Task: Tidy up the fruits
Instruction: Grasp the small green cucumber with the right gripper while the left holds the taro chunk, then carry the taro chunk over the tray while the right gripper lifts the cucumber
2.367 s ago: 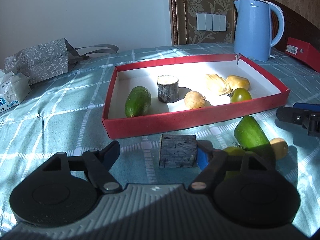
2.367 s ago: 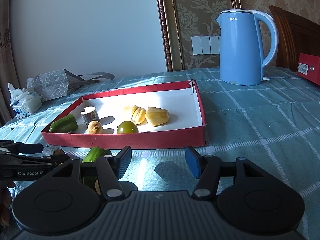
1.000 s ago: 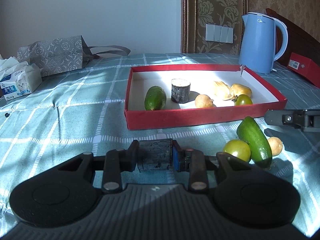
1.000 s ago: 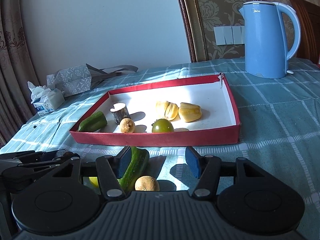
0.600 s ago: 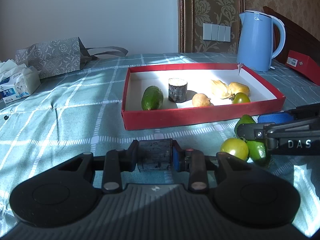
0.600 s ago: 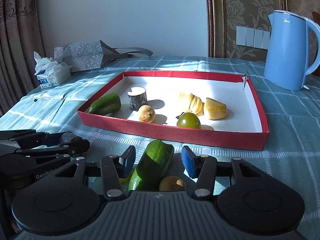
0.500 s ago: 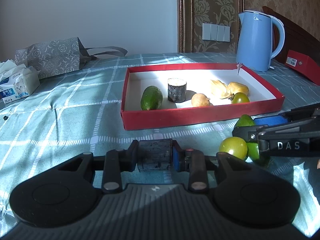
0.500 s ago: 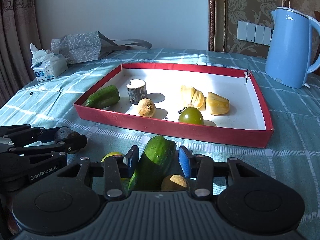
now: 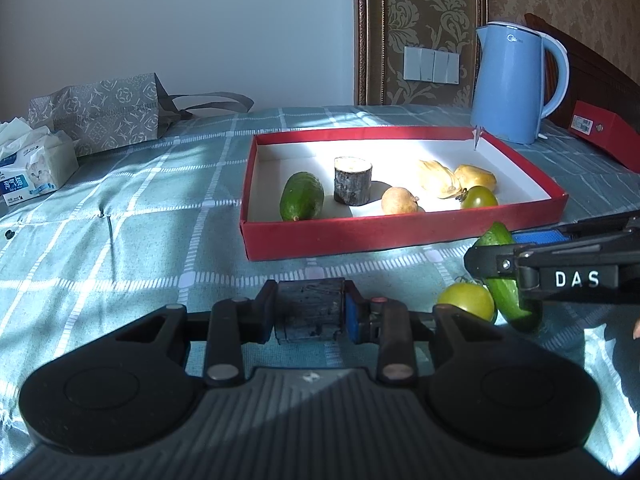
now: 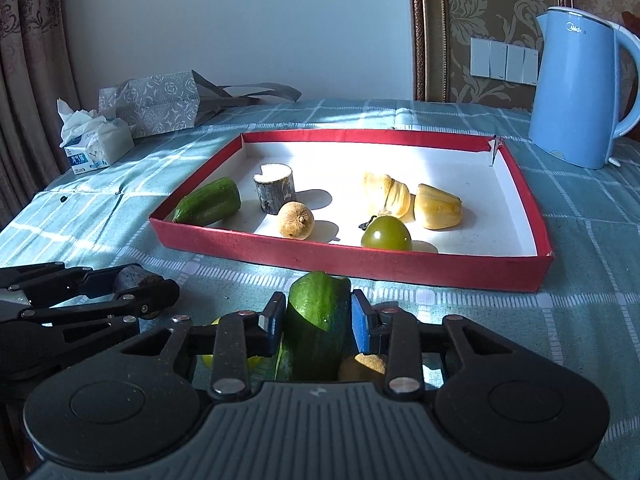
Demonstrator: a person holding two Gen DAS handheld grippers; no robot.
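Observation:
My left gripper (image 9: 308, 306) is shut on a dark bark-covered chunk (image 9: 309, 314), low over the checked cloth in front of the red tray (image 9: 400, 236). My right gripper (image 10: 316, 322) has its jaws closing, and both blue pads touch a cut cucumber piece (image 10: 318, 300) that tilts up between them. Beside that cucumber (image 9: 506, 292) lies a green tomato (image 9: 466, 302). A small brown round fruit (image 10: 366, 364) shows under the right fingers. In the tray lie another cucumber piece (image 10: 210, 202), a second chunk (image 10: 275, 193), a brown fruit (image 10: 296, 220), a green tomato (image 10: 386, 234) and two yellow pieces (image 10: 436, 206).
A blue kettle (image 10: 576, 88) stands behind the tray's right corner. At the far left sit a tissue pack (image 9: 36, 166) and a grey patterned bag (image 9: 104, 112). A red box (image 9: 604, 136) lies at the right edge. A fingertip (image 9: 636, 326) shows there.
My right gripper moved in over the loose cucumber piece and narrowed its jaws onto it. The left gripper stayed put, holding the dark chunk it had closed on earlier.

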